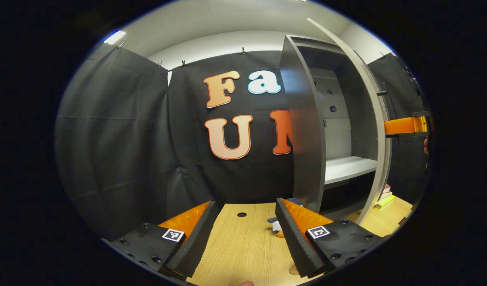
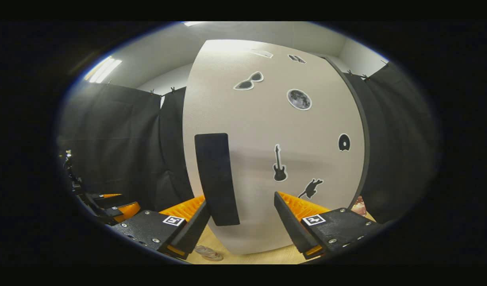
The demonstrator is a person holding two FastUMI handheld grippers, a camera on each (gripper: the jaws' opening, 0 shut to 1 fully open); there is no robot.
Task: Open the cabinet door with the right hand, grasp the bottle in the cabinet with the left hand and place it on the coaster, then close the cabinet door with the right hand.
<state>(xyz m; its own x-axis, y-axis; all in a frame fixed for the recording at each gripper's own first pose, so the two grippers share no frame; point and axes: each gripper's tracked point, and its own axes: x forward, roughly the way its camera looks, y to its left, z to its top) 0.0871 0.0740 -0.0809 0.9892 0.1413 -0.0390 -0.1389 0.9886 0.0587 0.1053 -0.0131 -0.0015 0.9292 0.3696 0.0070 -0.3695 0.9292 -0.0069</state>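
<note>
Your cabinet door (image 2: 275,151) stands part open, its handle (image 2: 216,178) at 11 o'clock from your right gripper (image 2: 241,222), whose fingers spread wide, touching nothing. Your left gripper (image 1: 245,234) is spread wide too, over bare table (image 1: 243,246). The bottle (image 2: 208,253) lies at 7 o'clock, low in the right gripper view; one white shelf (image 1: 348,167) shows inside the cabinet.
</note>
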